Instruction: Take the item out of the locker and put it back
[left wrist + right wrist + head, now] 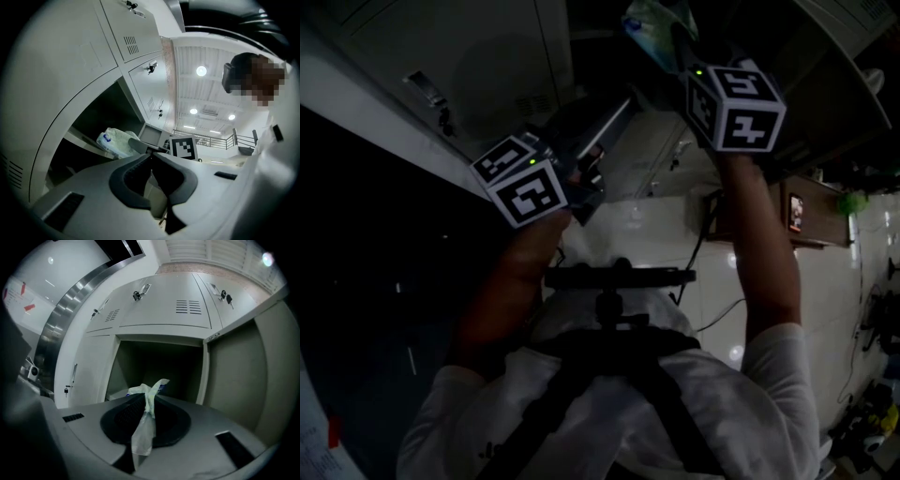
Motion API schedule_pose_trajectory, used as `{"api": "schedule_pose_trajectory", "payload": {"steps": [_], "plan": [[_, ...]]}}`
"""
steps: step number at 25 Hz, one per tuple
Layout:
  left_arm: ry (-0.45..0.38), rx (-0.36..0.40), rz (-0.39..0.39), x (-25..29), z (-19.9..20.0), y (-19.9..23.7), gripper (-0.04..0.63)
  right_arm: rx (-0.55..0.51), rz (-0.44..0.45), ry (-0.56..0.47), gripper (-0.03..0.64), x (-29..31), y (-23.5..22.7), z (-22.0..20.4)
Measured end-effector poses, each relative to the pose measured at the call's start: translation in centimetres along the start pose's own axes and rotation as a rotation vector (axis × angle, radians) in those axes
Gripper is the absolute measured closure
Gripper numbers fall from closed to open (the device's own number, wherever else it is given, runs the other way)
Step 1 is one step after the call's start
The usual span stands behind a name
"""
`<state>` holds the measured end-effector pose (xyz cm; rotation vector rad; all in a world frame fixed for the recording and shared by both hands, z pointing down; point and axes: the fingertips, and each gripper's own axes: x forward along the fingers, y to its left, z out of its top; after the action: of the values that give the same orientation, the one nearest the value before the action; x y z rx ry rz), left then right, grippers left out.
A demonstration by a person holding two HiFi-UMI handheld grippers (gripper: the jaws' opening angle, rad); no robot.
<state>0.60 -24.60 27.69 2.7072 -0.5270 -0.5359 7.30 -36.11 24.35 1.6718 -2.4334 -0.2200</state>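
Observation:
A white plastic bag with blue print (656, 30) hangs at the mouth of the open locker compartment (159, 363). My right gripper (147, 401) is shut on the bag's knotted neck (144, 427), and the bag's bulk (139, 391) shows just past the jaws. In the left gripper view the bag (115, 142) sits at the compartment's edge, beside the right gripper's marker cube (183, 146). My left gripper (150, 152) is raised lower and to the left, jaws together with nothing between them. In the dark head view both the left gripper (614, 112) and the right gripper (680, 47) point up towards the locker.
Closed locker doors with keys in their locks (187, 305) sit above the open compartment. Its open door (239, 376) stands to the right. More closed doors (140, 42) rise beside the left gripper. A camera mount (619, 277) sits on my chest.

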Motion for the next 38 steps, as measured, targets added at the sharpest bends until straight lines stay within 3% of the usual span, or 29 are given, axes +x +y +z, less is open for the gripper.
{"api": "schedule_pose_trajectory", "payload": {"steps": [12,26,38], "plan": [[0.009,-0.057,-0.002,-2.0,-1.7,-1.0,0.588,0.06,0.003,-0.012,0.583,-5.5,1.2,-2.2],[0.064,-0.148,-0.004,-4.6,-5.1,-2.4,0.589,0.145,-0.02,0.042,0.583,-10.8,1.9,-7.0],[0.091,-0.229,0.02,-6.5,-6.9,-3.0,0.589,0.212,-0.003,-0.01,0.583,-14.8,3.0,-8.3]]}}
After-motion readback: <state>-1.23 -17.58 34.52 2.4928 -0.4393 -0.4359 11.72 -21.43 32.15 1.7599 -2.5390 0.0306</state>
